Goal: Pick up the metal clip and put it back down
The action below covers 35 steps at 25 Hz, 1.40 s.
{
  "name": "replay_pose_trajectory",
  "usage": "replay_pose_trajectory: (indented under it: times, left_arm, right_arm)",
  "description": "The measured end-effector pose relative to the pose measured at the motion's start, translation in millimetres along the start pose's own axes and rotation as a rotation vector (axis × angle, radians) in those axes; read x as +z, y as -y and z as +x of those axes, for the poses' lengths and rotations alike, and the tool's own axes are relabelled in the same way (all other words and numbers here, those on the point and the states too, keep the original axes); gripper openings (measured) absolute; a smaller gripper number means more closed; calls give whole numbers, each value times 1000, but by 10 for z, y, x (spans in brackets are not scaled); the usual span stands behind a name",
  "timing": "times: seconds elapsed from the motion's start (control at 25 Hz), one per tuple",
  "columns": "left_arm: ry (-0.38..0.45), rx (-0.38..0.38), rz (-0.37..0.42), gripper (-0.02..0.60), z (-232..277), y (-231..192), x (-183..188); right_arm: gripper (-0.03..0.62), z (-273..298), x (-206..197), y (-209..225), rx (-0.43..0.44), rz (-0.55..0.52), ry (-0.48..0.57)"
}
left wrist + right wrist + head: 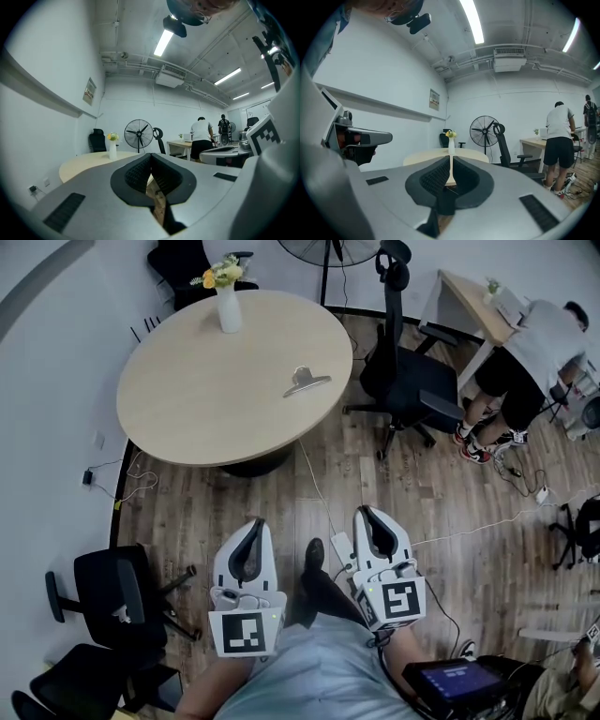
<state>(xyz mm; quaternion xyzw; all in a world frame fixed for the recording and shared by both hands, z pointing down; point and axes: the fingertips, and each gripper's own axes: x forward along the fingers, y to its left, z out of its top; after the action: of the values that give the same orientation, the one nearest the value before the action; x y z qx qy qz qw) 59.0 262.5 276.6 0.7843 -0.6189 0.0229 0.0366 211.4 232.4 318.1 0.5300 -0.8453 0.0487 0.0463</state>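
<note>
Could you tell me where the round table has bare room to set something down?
The round pale wooden table is mostly bare: its whole near and left part, bordered by the white vase of flowers at the far rim and the silver metal clip by the right edge. Only those two spots are taken.

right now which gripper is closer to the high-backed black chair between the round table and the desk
Right. The chair stands ahead and slightly right of the right gripper; the left gripper is farther, with the chair ahead and well off to its right.
</note>
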Motion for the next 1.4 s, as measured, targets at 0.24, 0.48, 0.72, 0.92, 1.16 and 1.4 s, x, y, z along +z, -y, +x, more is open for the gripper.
replay_pose_trajectory:
  times: [0.24,0.48,0.72,0.92,1.16,1.4]
  left_arm:
    - [-42,-29,5,18,784,-6,-169]
    - [-62,-26,29,18,1665,-103,-118]
    - [-43,-11,52,18,2513,-199,124]
    - [21,6,81,18,3074,-252,430]
    - [36,39,88,18,3480,-451,568]
    - [14,47,67,18,3934,-699,481]
  right_arm:
    - [51,589,-200,429,-18,29,-36]
    - [51,1343,-161,874,5,58,-51]
    - [51,2147,98,1189,78,69,-16]
    - [51,2680,438,1303,158,25,18]
    - [51,3153,611,1449,187,8,50]
    - [51,3653,534,1582,180,18,6]
